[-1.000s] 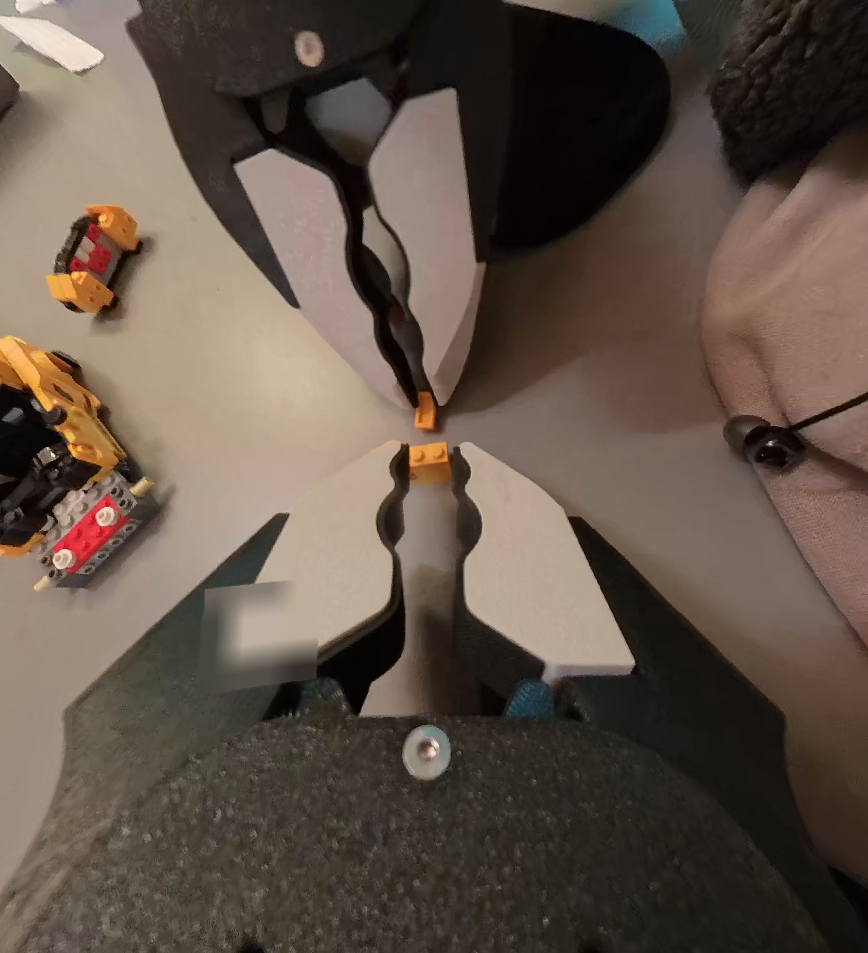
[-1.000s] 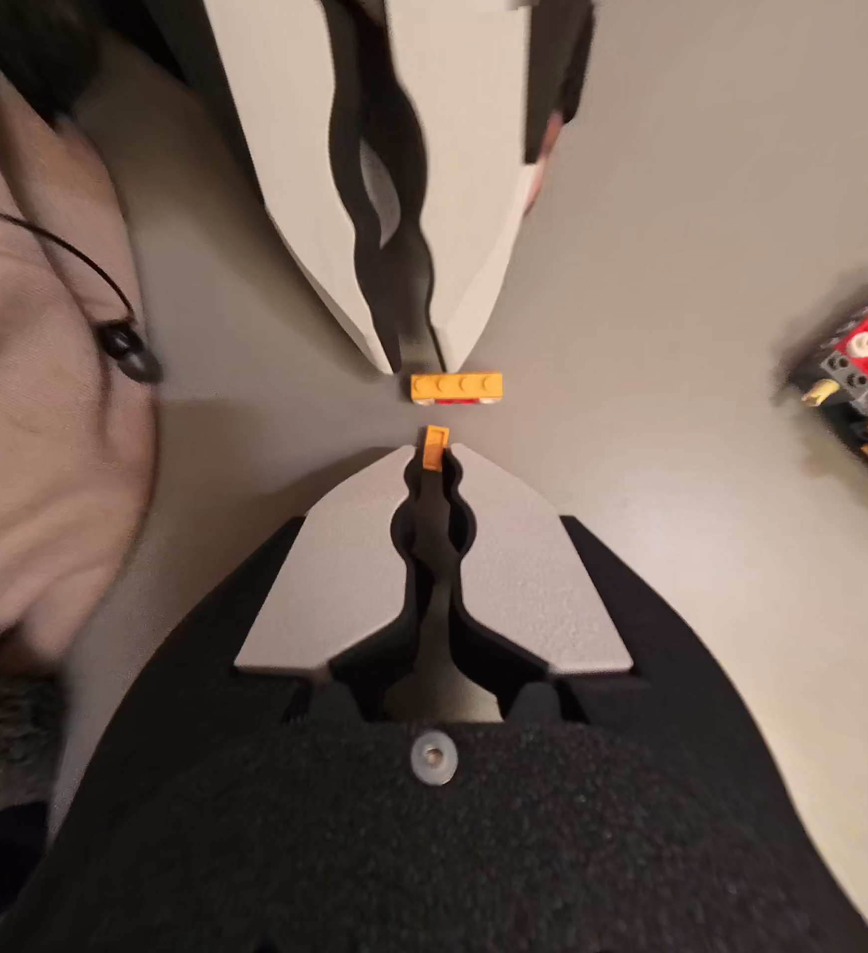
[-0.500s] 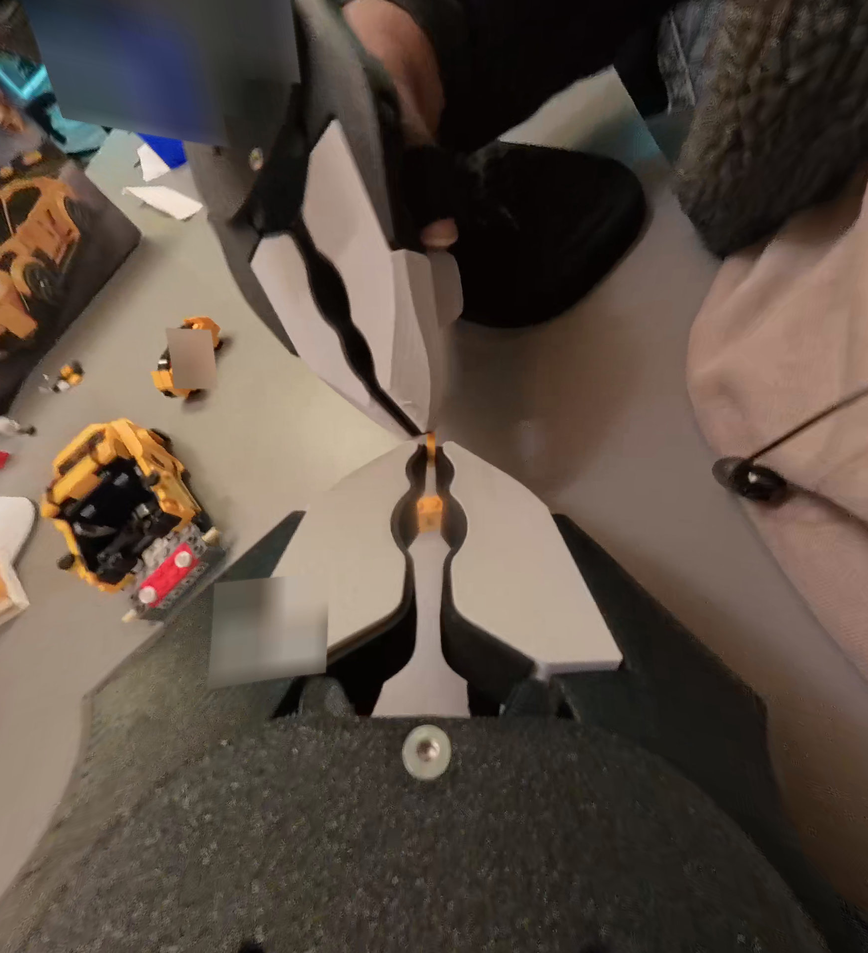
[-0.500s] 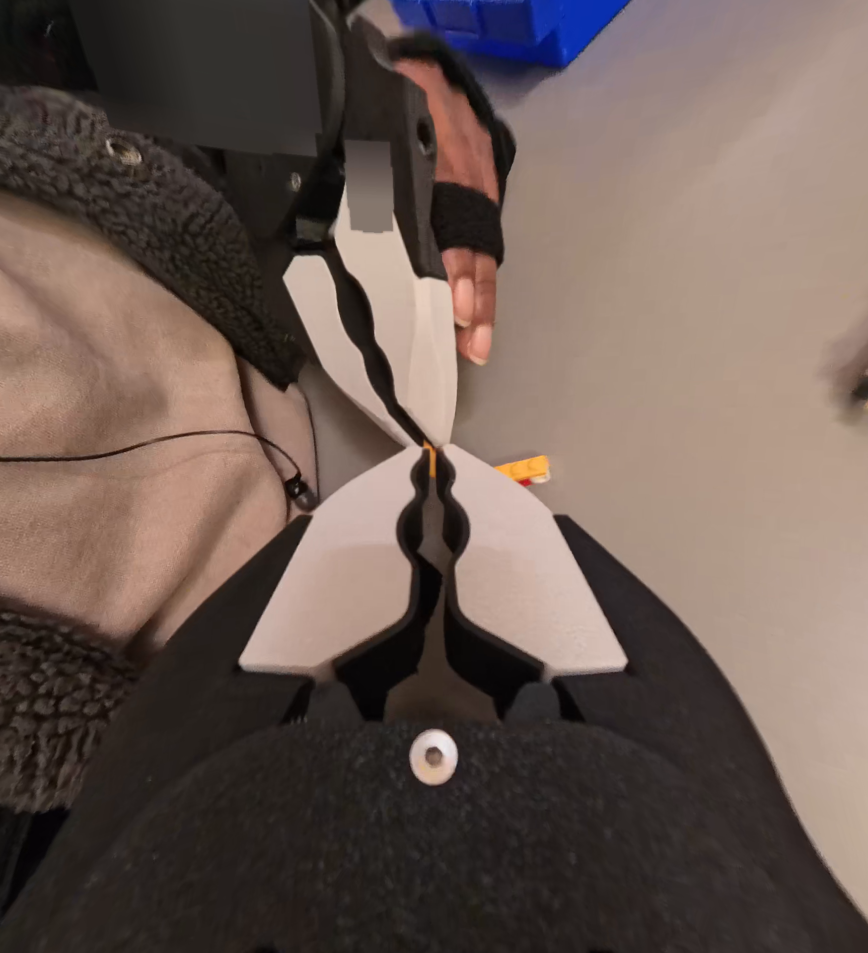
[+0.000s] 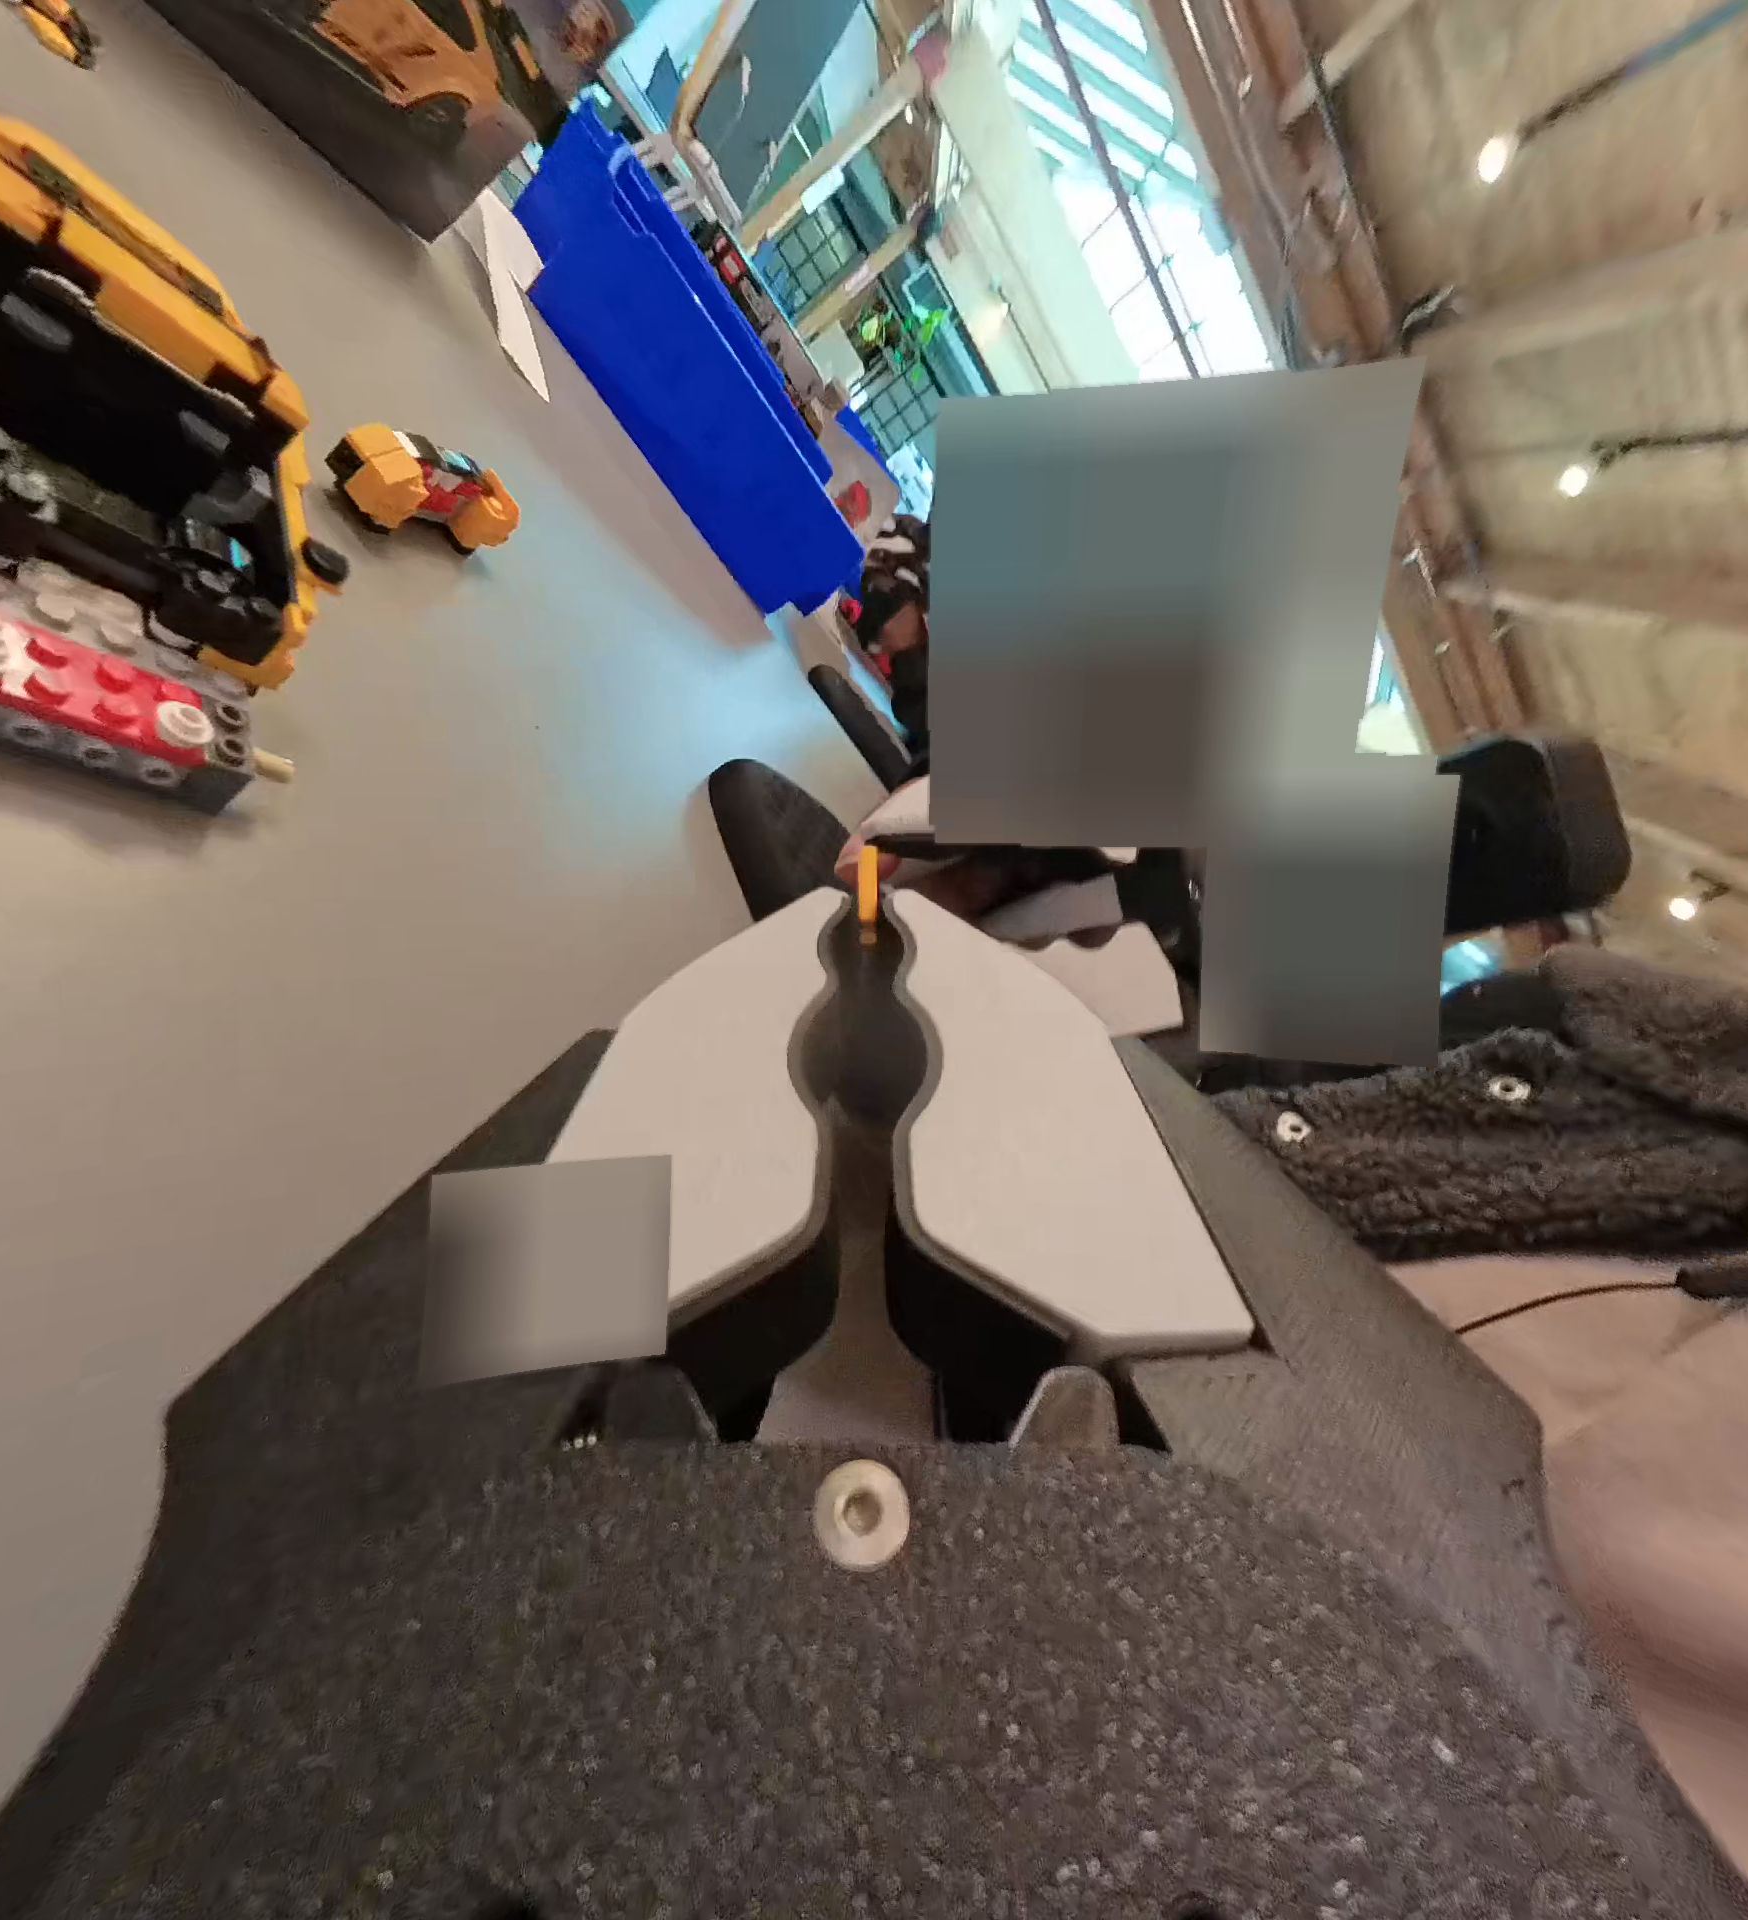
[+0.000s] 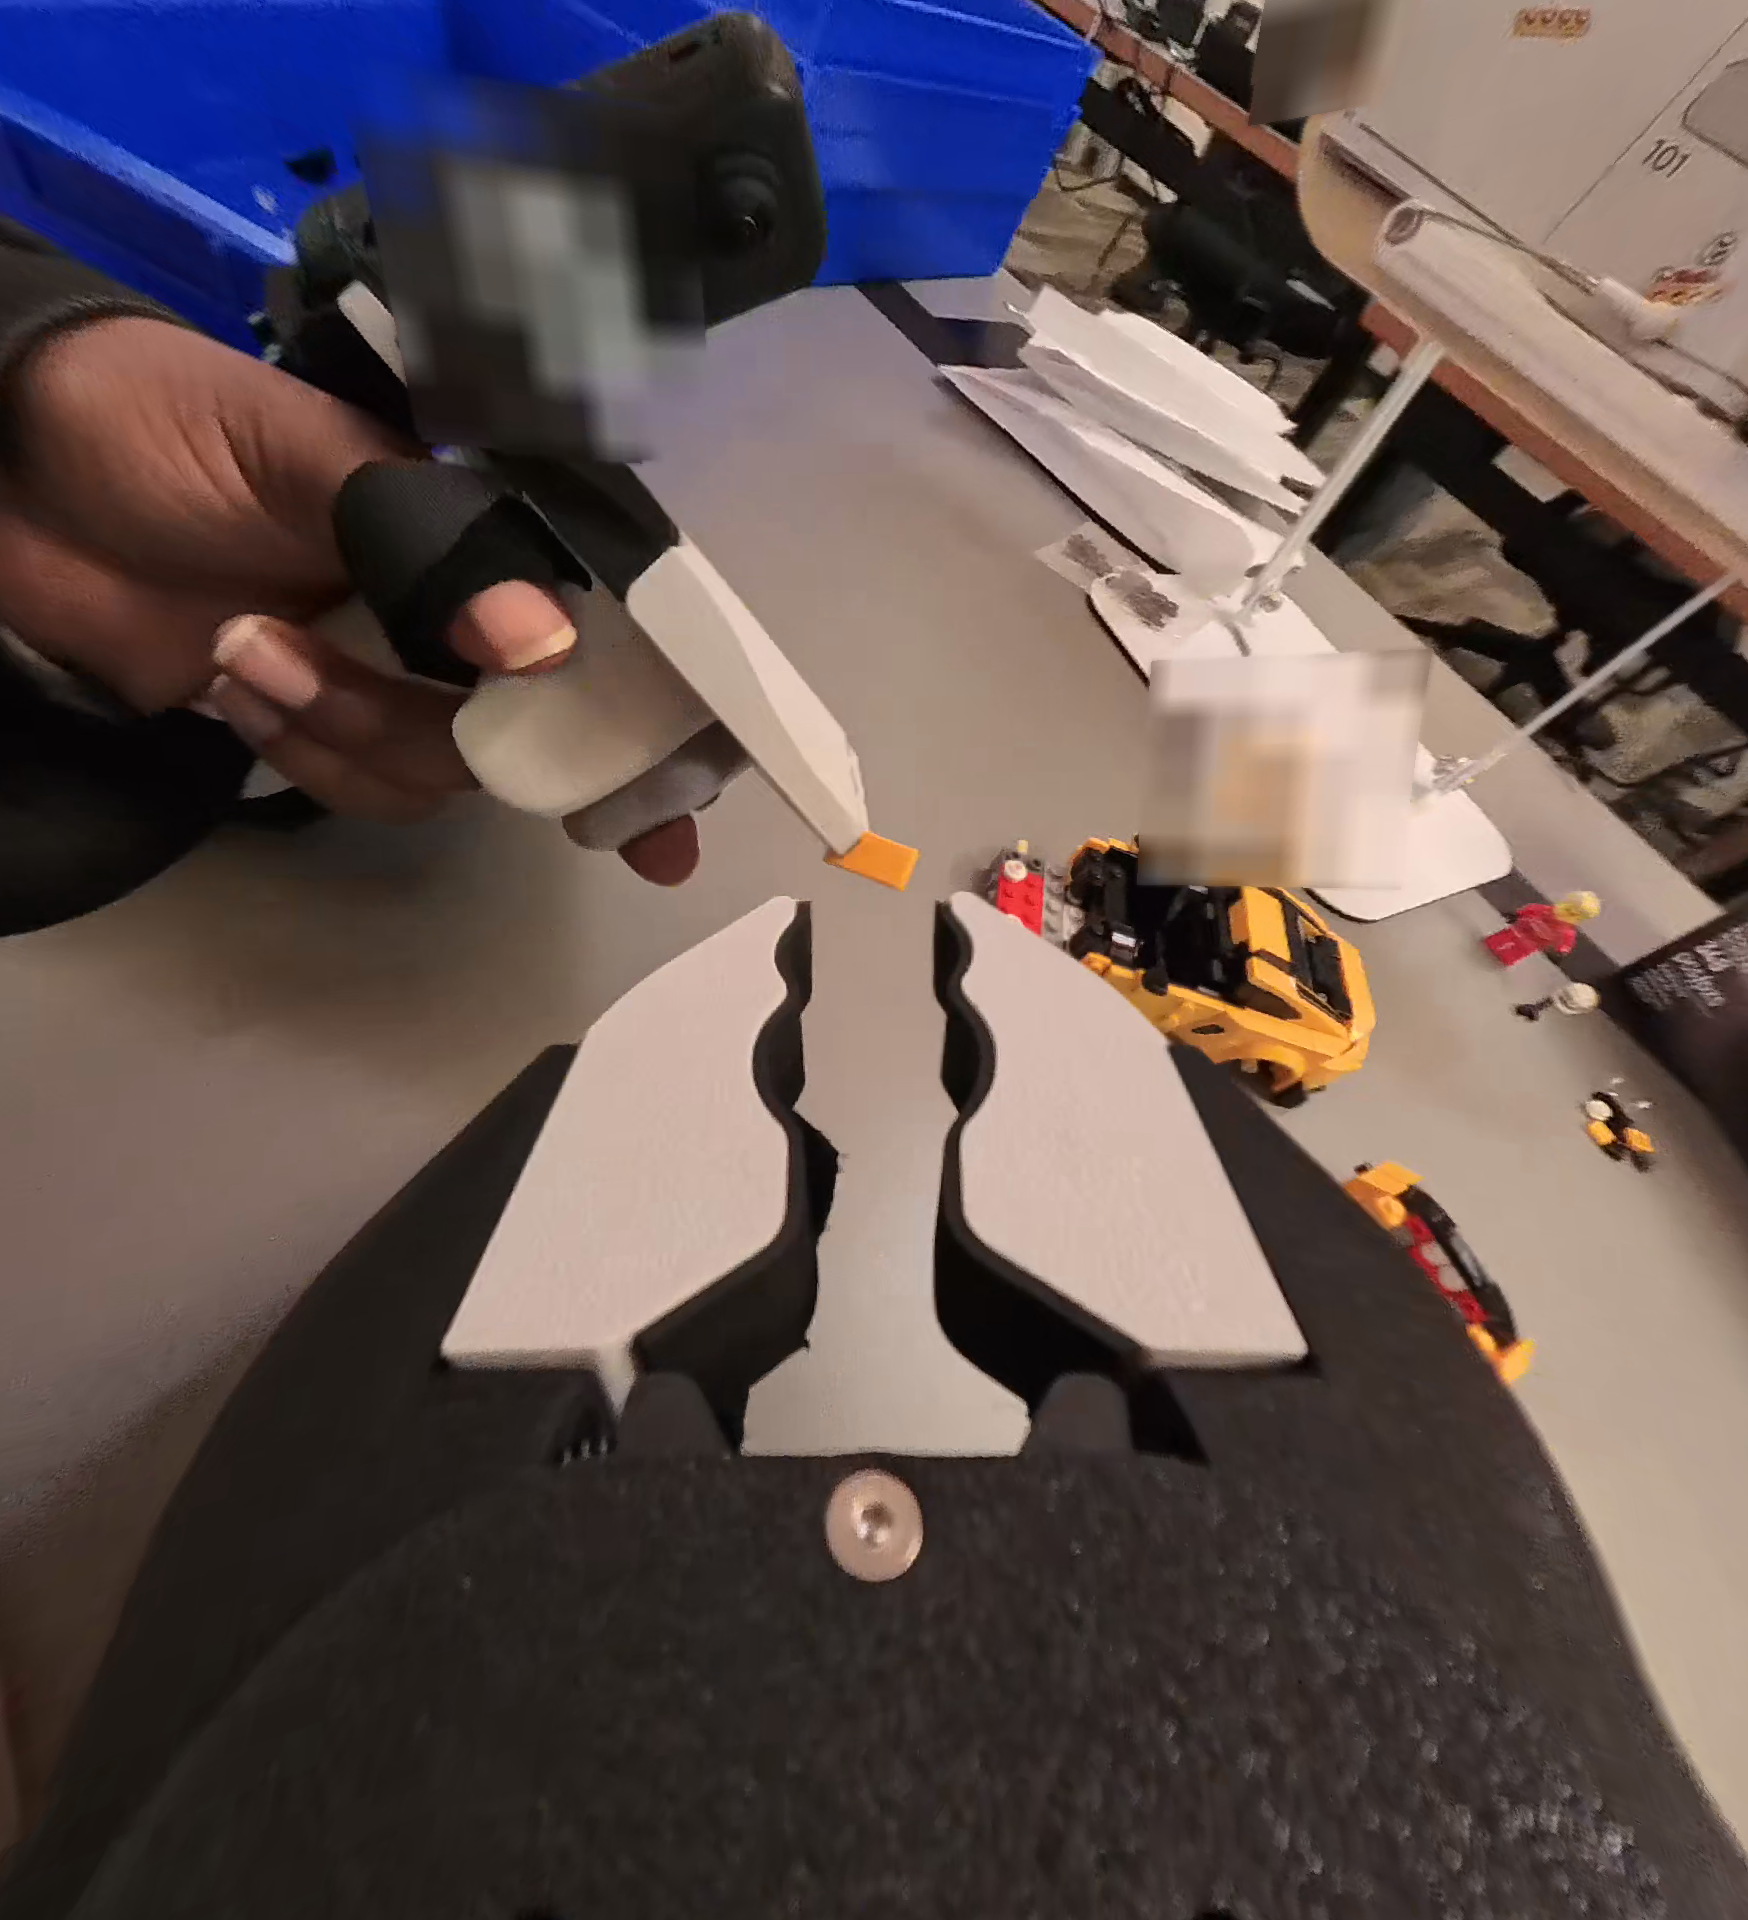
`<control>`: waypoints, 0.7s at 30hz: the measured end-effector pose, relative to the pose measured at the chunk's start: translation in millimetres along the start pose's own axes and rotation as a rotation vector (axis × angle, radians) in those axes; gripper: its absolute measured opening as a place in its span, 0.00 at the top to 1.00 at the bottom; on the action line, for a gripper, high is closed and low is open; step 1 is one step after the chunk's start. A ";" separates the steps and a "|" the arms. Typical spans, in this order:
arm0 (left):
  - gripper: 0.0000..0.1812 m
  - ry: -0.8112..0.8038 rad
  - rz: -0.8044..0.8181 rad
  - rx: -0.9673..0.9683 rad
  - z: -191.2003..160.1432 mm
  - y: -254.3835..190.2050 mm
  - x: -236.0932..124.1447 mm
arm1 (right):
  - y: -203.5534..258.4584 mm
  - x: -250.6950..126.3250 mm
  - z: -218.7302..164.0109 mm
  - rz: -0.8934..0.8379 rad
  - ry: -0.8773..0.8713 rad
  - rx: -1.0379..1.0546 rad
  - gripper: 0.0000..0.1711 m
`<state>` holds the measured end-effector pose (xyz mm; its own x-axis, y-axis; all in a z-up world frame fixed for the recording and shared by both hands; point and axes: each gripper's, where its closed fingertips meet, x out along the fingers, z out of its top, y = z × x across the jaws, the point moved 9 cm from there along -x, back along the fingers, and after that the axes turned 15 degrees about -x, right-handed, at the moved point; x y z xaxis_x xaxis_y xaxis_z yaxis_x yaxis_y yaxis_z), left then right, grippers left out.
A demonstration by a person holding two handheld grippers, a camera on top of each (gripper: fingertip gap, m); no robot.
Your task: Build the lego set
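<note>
Grey tabletop [image 6: 537, 1039] carries the yellow lego car [image 6: 1234, 977]. Near it, the left gripper [image 5: 867, 914] pinches a small orange plate [image 6: 875, 860]; the right gripper [image 6: 870, 914] gapes empty.

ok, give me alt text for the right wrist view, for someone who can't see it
The right tool is open and empty in the foreground, while just ahead the left tool, held in a hand, pinches a small orange piece above the grey table. A partly built yellow car sits beyond to the right.
</note>
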<state>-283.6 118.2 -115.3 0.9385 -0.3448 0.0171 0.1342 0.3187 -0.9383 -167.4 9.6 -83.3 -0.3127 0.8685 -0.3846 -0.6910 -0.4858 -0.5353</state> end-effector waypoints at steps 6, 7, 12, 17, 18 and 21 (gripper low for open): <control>0.98 -0.044 -0.013 -0.048 -1.3 -0.3 -0.9 | 5.0 8.2 8.9 -0.051 0.044 -0.021 0.87; 0.98 -0.047 -0.009 -0.050 -1.8 0.0 -0.6 | 4.6 8.8 9.8 -0.056 0.047 -0.020 0.87; 0.98 -0.061 0.003 -0.054 -2.1 1.2 -0.8 | 3.4 12.5 11.0 -0.063 0.068 -0.012 0.90; 0.95 -0.014 0.036 0.006 -0.6 2.1 -1.3 | -4.4 13.7 6.3 0.095 0.031 -0.038 0.91; 0.92 0.001 0.064 0.053 0.8 1.5 -2.1 | -6.0 13.9 3.9 0.183 0.031 -0.065 0.91; 0.93 0.062 0.149 0.215 5.4 0.3 -7.1 | -6.3 14.2 -8.2 0.464 0.082 -0.181 0.91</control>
<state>-288.4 125.5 -113.8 0.9327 -0.3309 -0.1432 0.0666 0.5482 -0.8337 -162.1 24.2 -91.6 -0.5026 0.5501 -0.6669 -0.3651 -0.8343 -0.4131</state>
